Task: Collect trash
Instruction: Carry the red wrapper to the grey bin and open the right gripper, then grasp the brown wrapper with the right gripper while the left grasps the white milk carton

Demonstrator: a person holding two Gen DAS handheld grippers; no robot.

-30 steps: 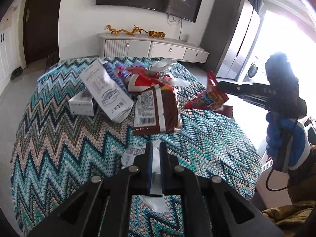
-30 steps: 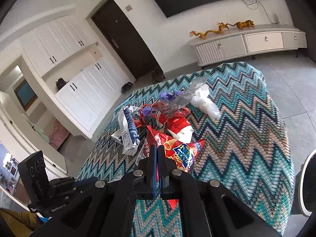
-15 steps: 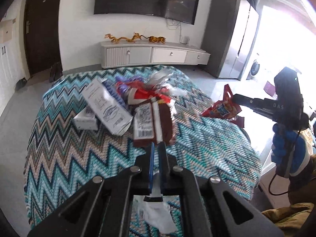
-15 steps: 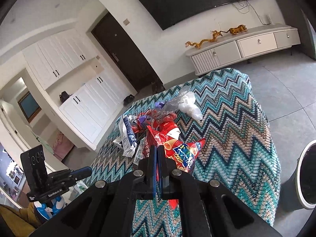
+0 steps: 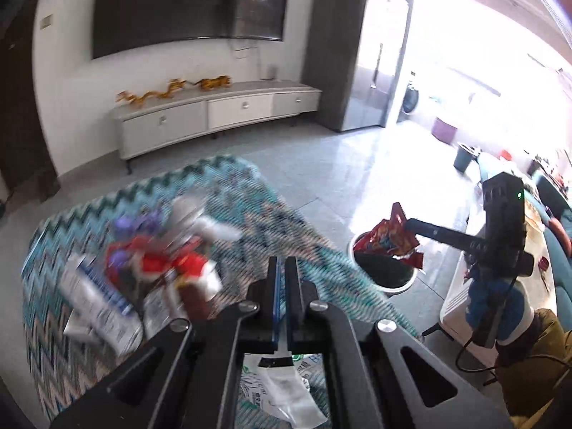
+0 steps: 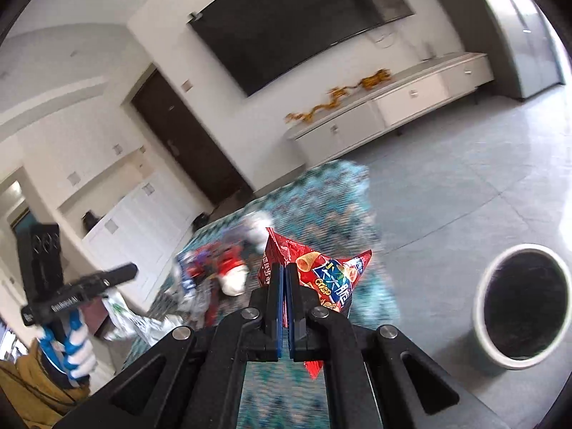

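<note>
1. While a second ago the red crisp bag (image 6: 321, 279) was hanging over the zigzag cloth (image 5: 53, 321), we are now carrying it off the cloth's edge, and in the left wrist view it is dangling right above the bin (image 5: 384, 271). The right gripper (image 6: 285, 293) is clamping the bag, jaws nearly touching with the foil pinched between them.
2. The left gripper (image 5: 281, 300) is pinching a white printed wrapper (image 5: 282, 397) in narrow jaws; half a second ago this wrapper was hanging low over the cloth, and now we are swinging it toward the bin as well.
3. We are judging that both pieces are close to disposal: the red bag is needing only a release over the bin, and the white wrapper is coming next.
4. Much is still waiting: the trash heap (image 5: 157, 271) is lying on the cloth, well apart from the bin, blurred by our motion, with a white carton (image 5: 96, 307) at its side farthest from the bin.
5. The bin is standing on grey floor tiles (image 5: 339, 178) just beside the cloth's edge. Beyond the bin, a long white cabinet (image 5: 214, 114) is carrying golden dragon figures (image 5: 171, 89) under a wall television (image 5: 189, 3), and bright daylight is flooding in past a dark tall cupboard (image 5: 354, 46).
</note>
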